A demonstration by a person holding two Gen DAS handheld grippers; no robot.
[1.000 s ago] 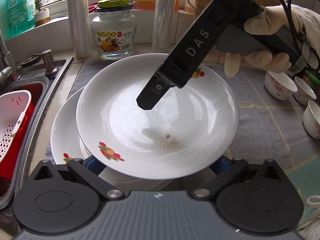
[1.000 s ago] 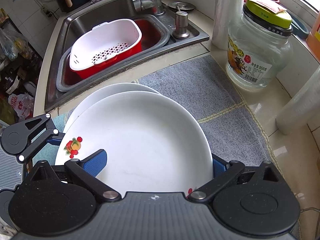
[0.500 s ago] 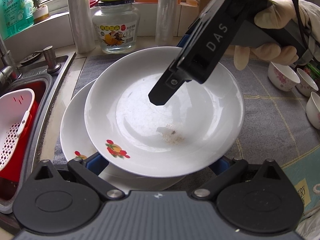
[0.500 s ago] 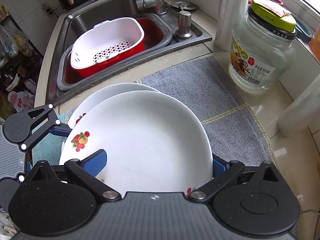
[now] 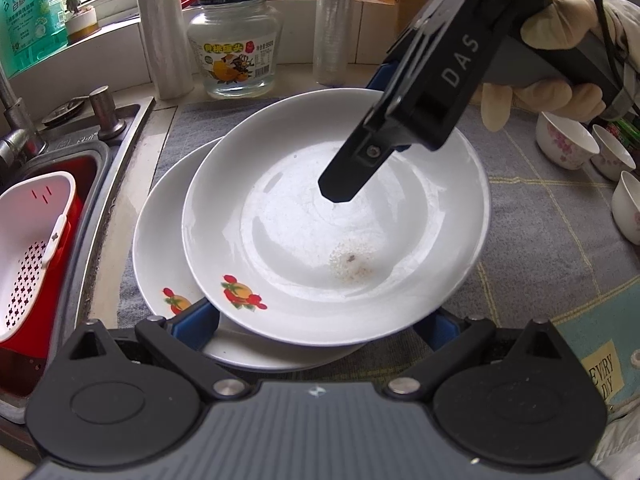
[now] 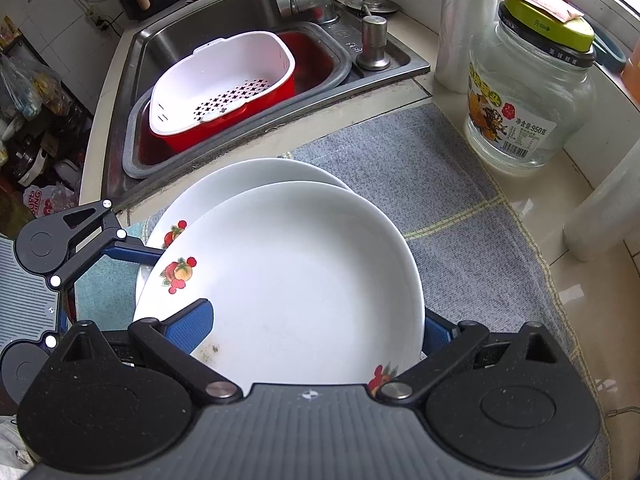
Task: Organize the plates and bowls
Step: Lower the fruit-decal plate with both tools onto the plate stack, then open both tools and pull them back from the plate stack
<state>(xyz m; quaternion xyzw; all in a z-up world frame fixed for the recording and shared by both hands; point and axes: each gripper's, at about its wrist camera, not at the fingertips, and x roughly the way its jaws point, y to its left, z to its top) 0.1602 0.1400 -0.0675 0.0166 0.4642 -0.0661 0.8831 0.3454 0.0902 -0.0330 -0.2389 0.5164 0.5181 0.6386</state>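
Upper plate [image 5: 336,232] overlapping lower plate [image 5: 160,256]; sink [image 5: 80,168] left.

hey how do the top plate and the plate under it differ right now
The top plate shows its whole face, with brownish specks in its well; the bottom plate shows only a crescent, with no specks in view. The top plate sits offset toward the bowls, overhanging the bottom plate, which lies on the grey mat. Both are white with a fruit motif on the rim.

Pale stone counter [image 6: 576,304], grey woven mat [image 6: 440,184] on it, glass jar [image 6: 524,92], film rolls [image 6: 466,20] alongside
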